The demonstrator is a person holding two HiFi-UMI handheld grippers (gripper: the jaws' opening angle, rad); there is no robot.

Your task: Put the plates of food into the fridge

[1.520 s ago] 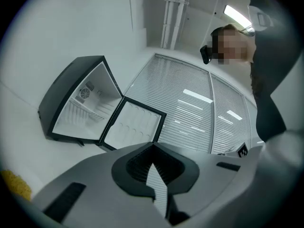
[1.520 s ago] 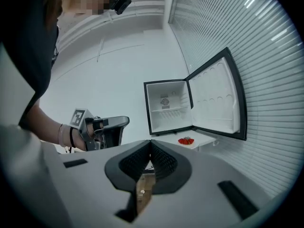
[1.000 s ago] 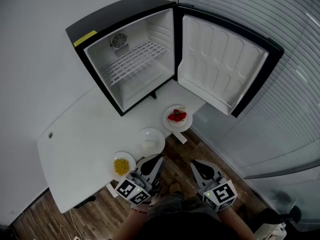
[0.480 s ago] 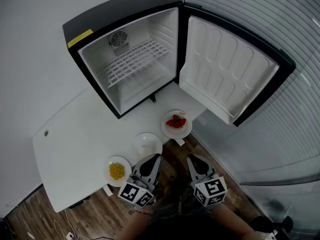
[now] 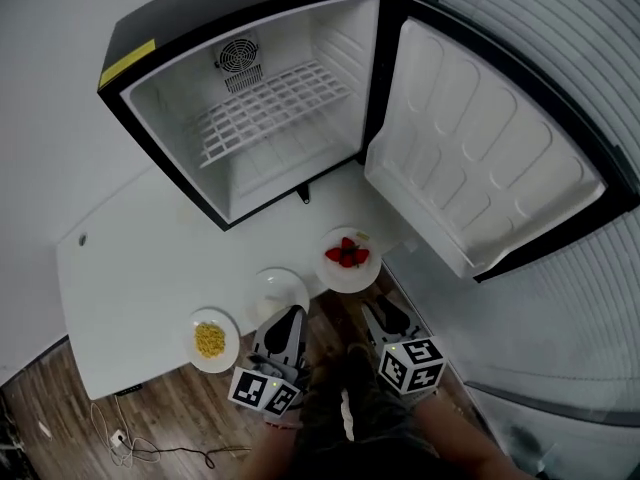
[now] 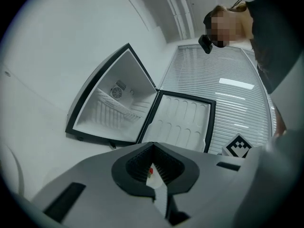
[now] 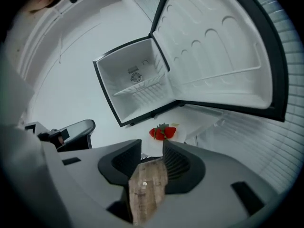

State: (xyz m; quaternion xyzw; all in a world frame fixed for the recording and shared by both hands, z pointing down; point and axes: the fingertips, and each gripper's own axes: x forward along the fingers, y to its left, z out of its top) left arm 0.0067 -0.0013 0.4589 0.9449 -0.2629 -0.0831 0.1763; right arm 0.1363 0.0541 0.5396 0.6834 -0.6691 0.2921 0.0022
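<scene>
a white tabletop [image 5: 130, 268] runs from the left, and near its front edge sits a small plate of corn [image 5: 210, 340]. to its right, just apart, is a white plate [image 5: 280, 290]; what it holds cannot be made out. the left tongs [image 5: 290, 314] point at that plate's near rim from over the wood floor [image 5: 60, 418], their tips pressed together with nothing pinched; whether they touch the rim cannot be told. behind, on the tabletop, stands a black fridge [image 5: 250, 118] with its white inside and wire shelf [image 5: 270, 108] in view. the plate of strawberries [image 5: 348, 258] lies on the tabletop's right corner, in front of the fridge and outside it, like the other two. the right tongs [image 5: 372, 306] hang just short of it, tilted downward; their jaws have just been opening and stand partly spread, nothing between them, with the strawberries showing beyond the gap in the right gripper view. furthest right, the fridge door [image 5: 490, 158] is swung wide, next to white blinds [image 5: 590, 308].
</scene>
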